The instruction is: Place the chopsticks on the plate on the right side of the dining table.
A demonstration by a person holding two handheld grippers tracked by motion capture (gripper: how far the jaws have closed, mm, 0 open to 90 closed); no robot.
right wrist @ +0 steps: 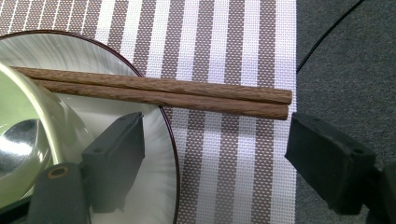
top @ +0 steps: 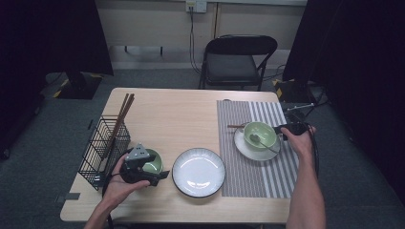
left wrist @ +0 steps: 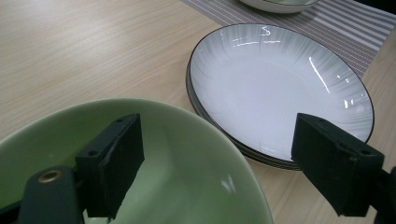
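Green bowl [left wrist: 196, 186]: nearest the lens in the left gripper view, glazed ceramic, so I judge it stiff, fairly heavy, slippery and breakable; in the high view it sits at about 7 o'clock on the tabletop [top: 181, 114], just beside the white plate [left wrist: 280, 88].
Where to grip the bowl: the rim wall, one jaw inside and one outside; the glaze gives little friction, so a firm, level pinch looks wise.
Left tool [left wrist: 219, 163]: jaws wide apart, clamped on nothing; the near jaw hangs over the bowl's inside, the far jaw over the plate's near edge, and I cannot tell whether either touches.
Chopsticks [right wrist: 159, 91]: a wooden pair, light, stiff and prone to rolling; they lie side by side across the rim of the saucer [right wrist: 163, 186] and onto the striped mat [right wrist: 224, 46], ends toward 3 o'clock in that view.
Where to grip the chopsticks: both together, across the free ends over the mat.
Right tool [right wrist: 215, 163]: jaws spread wide, holding nothing, just short of the chopstick ends.
Second bowl [top: 260, 135]: green, on the saucer at about 3 o'clock of the tabletop, with a metal spoon [top: 260, 141] inside.
Wire rack [top: 102, 145]: at 9 o'clock, holding more chopsticks.
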